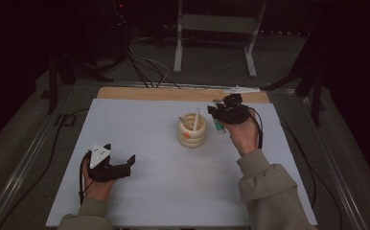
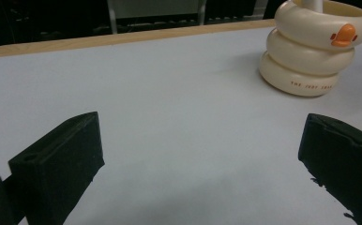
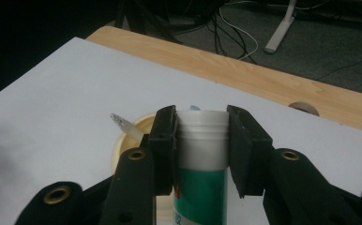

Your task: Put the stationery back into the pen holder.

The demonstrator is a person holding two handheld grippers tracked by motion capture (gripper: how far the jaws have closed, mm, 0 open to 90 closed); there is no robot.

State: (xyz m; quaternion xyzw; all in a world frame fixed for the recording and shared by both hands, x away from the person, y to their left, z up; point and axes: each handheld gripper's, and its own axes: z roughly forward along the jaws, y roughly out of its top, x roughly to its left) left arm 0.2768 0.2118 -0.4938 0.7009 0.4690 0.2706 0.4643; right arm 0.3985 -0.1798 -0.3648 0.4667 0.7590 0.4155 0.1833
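Tongs [image 3: 201, 150] clamp a green-and-white tube [image 3: 201, 187], its lower end cut off.

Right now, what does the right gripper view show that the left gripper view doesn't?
The right gripper view alone shows the right hand-held gripper clamped on a green-and-white tube, plus a pale stick poking out of the cup. The left gripper view alone shows the left hand-held gripper open over bare table, and the cup's orange duck bill. Both share the cream ringed cup and the white table.
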